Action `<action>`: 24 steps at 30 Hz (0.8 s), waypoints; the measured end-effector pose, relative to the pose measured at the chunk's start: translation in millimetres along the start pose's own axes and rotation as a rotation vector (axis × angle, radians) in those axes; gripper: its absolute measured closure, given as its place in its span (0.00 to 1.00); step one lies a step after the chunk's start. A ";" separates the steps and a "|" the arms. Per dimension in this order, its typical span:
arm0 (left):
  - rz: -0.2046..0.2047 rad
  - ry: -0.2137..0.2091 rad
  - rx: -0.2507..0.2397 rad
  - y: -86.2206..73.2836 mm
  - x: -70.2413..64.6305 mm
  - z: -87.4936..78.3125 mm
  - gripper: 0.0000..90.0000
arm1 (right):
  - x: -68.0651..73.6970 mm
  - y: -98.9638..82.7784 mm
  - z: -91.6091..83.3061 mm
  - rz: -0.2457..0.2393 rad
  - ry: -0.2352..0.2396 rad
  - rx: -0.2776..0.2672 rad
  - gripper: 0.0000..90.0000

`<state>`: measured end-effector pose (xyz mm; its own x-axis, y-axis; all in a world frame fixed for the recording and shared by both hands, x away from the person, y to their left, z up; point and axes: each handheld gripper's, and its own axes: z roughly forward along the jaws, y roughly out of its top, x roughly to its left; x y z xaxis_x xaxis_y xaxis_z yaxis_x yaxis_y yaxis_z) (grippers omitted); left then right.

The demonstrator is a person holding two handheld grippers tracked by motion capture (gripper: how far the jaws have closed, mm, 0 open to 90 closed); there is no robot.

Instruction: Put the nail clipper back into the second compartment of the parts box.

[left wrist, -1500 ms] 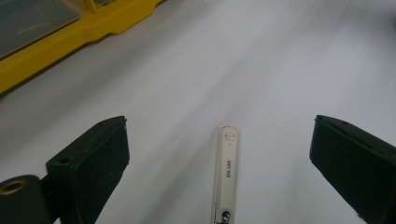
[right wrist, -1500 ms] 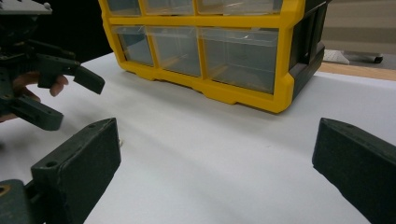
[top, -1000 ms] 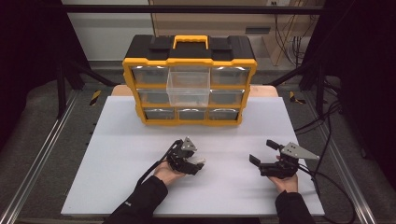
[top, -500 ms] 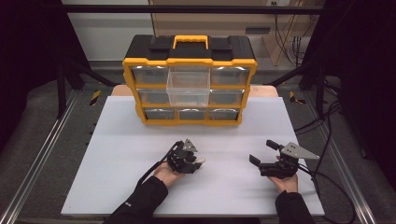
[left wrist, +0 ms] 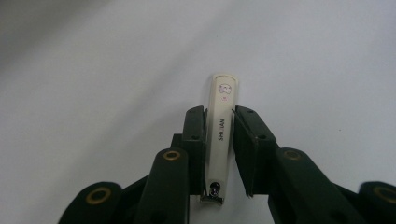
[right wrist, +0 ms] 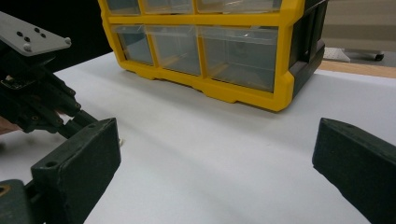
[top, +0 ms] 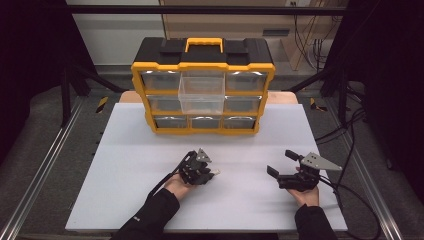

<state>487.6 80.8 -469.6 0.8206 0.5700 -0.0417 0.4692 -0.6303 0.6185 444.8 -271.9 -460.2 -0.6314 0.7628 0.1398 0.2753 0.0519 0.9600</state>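
On the white table (top: 125, 165), my left gripper (left wrist: 219, 121) has just closed on the nail clipper (left wrist: 223, 116), seemingly snug; right gripper (top: 280, 162) gapes empty, drawer (top: 201, 94) awaits.

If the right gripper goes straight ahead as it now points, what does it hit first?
Probably the yellow drawer organizer, at its bottom row of drawers; the white table between looks free. The right gripper stands open.

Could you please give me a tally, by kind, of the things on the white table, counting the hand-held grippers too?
Hand-held grippers: 2, left hand-held gripper and right hand-held gripper
Nail clipper: 1, clamped in the left one
Yellow drawer organizer: 1, one middle drawer pulled out
Total: 4
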 end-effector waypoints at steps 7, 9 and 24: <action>0.028 0.013 0.010 0.5 -3.0 -0.3 0.85 | -0.2 0.0 0.1 0.001 0.002 0.001 0.02; 0.036 0.017 0.010 0.5 -3.4 -0.3 0.85 | -0.3 0.0 0.1 0.000 0.003 0.001 0.02; 0.020 0.027 -0.025 1.5 -1.8 -8.3 0.85 | -0.2 0.1 0.2 0.004 0.001 0.006 0.02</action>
<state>484.1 83.2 -462.0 0.8205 0.5716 -0.0088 0.4446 -0.6283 0.6384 445.0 -271.9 -460.2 -0.6308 0.7625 0.1437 0.2819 0.0526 0.9580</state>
